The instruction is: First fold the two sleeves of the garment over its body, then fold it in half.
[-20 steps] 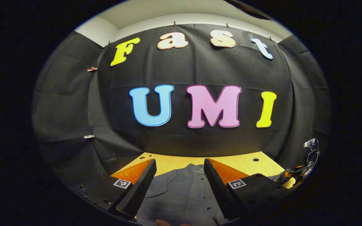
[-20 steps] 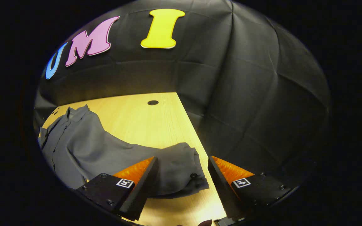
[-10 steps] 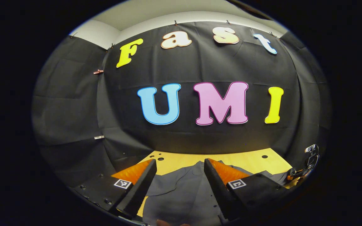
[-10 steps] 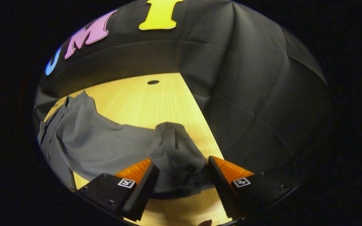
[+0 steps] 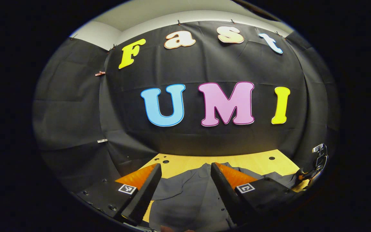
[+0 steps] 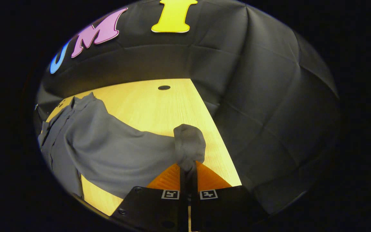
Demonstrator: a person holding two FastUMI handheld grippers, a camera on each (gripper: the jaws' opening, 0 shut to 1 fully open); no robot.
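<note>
Right tongs (image 6: 188, 174) now around one sleeve (image 6: 188, 145).

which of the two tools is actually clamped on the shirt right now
The right tool: shut on the gathered sleeve end. The left tool hangs open above the shirt's body.

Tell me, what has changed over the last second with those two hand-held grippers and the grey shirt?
The right hand-held gripper went from wide open around the sleeve's cuff to shut on it, bunching the cloth up between its fingers. The left hand-held gripper stayed open above the grey shirt, barely moving. The shirt's body still lies flat on the wooden table.
</note>
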